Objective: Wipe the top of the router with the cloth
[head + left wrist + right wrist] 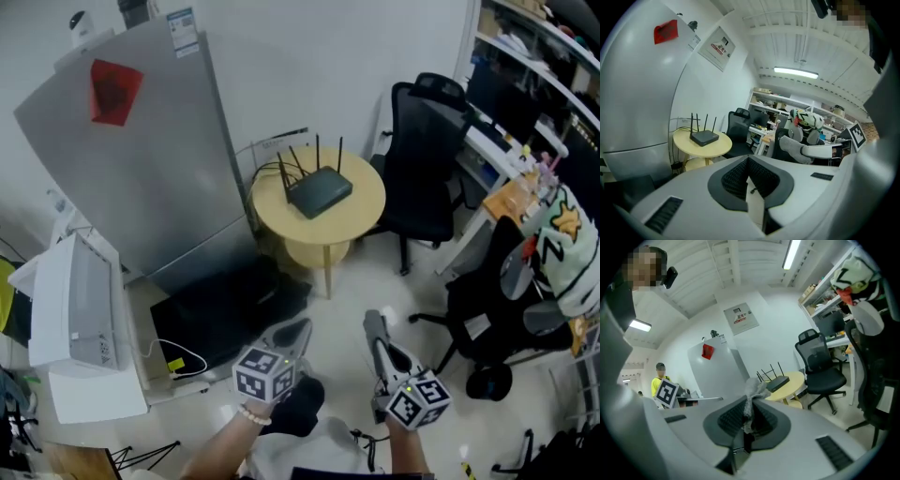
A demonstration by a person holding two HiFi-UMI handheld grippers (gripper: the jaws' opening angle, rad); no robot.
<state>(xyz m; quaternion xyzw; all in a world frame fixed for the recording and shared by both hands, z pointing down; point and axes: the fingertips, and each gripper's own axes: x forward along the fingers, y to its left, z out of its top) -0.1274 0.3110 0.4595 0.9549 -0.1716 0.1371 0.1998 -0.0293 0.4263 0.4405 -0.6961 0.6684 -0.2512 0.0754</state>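
Observation:
The black router (319,192) with several upright antennas sits on a round pale-wood table (361,211), well ahead of both grippers. It shows again as the router (704,137) in the left gripper view and the router (778,382) in the right gripper view. My right gripper (375,325) is shut on a grey cloth (753,392), which bunches up above the jaws; the same cloth (793,144) shows from the left gripper view. My left gripper (292,333) is held low beside it, jaws together with nothing between them (748,161).
A tall grey cabinet (141,159) with a red sticker stands left of the table. A black office chair (422,164) is right of it, another chair (525,300) with a jacket further right. A white printer (75,314) sits at left. A person in yellow (661,377) stands behind.

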